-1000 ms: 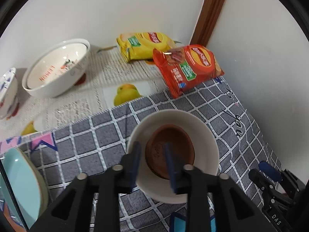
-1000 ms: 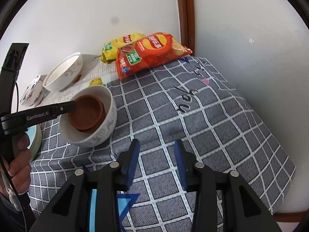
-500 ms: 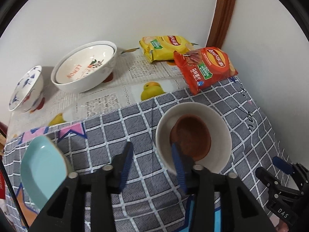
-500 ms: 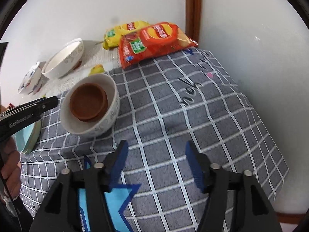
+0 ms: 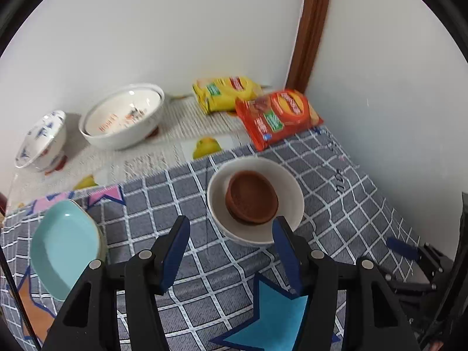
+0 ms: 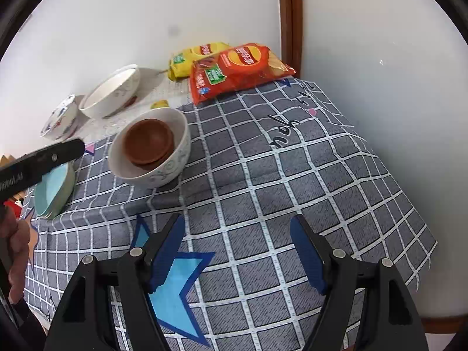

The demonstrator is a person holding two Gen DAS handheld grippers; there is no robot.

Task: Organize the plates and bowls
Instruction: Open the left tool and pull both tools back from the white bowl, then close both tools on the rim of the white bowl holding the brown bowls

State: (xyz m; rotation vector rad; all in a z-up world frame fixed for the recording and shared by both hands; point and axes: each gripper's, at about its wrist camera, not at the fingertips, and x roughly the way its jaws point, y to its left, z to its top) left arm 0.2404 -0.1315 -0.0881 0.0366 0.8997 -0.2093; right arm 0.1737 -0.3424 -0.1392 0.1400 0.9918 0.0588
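Observation:
A brown bowl (image 5: 251, 197) sits inside a white bowl (image 5: 289, 187) on the grey checked cloth; both also show in the right wrist view, brown bowl (image 6: 147, 142) in white bowl (image 6: 163, 172). My left gripper (image 5: 231, 253) is open and empty, above the cloth just in front of the white bowl. My right gripper (image 6: 237, 251) is open and empty, over the cloth's front right. A light blue dish (image 5: 63, 245) lies at the left. A large white bowl (image 5: 122, 117) and a blue-patterned bowl (image 5: 41, 139) stand at the back left.
A yellow snack bag (image 5: 225, 92) and a red snack bag (image 5: 278, 117) lie in the back corner by the walls. A wooden strip (image 5: 310, 26) runs up the corner. The cloth's right edge (image 6: 421, 213) hangs by the right wall.
My left gripper has let go of the brown bowl, opened wide and drawn back from the white bowl. My right gripper has opened wider and drawn back a little.

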